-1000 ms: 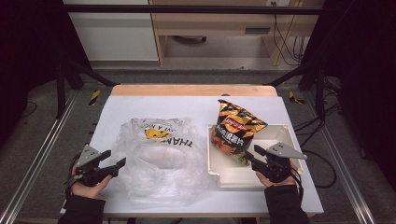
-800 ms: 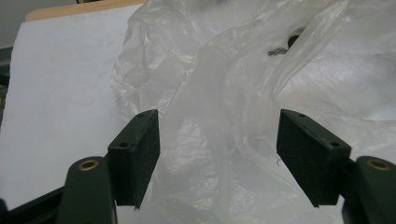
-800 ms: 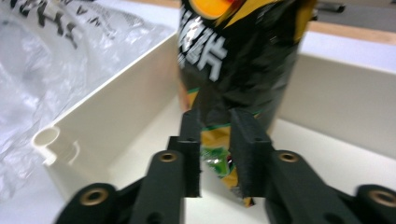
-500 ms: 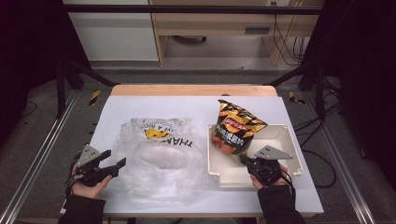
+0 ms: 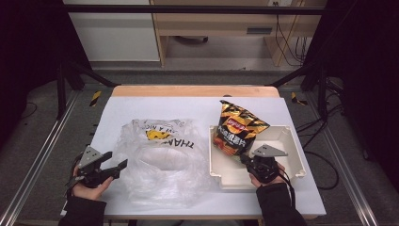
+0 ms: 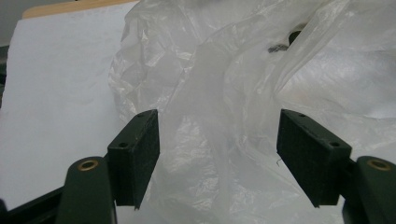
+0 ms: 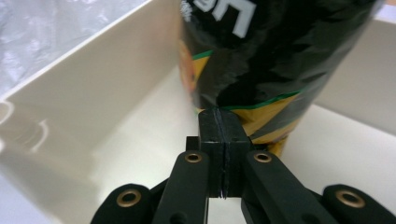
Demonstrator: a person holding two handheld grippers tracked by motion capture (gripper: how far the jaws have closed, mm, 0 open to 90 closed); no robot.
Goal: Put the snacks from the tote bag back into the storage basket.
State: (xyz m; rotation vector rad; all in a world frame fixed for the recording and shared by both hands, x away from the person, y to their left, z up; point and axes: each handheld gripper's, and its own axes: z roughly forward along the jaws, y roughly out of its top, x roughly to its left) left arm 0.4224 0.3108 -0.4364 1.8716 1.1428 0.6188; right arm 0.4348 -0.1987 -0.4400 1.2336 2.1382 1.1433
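A black-and-orange chip bag (image 5: 237, 129) stands tilted in the cream tray (image 5: 292, 141) at the right of the table. My right gripper (image 5: 244, 159) reaches into the tray from the near side. In the right gripper view its jaws are pressed together (image 7: 223, 135) and pinch the lower edge of the chip bag (image 7: 280, 56). A crumpled clear plastic bag (image 5: 162, 165) with yellow and black print lies left of the tray. My left gripper (image 5: 117, 165) stands open at its left edge. In the left gripper view, folds of the plastic bag (image 6: 224, 93) lie between the pads (image 6: 137, 149) without touching them.
A white sheet (image 5: 141, 106) covers the table, with a wooden strip (image 5: 193, 91) along the far edge. Dark metal frame rails (image 5: 42, 155) run along both sides. The tray wall (image 7: 70, 93) rises close on the left of my right gripper.
The right gripper has moved forward and down into the tray, and its jaws have closed on the chip bag's lower edge. The left gripper has stayed in place.
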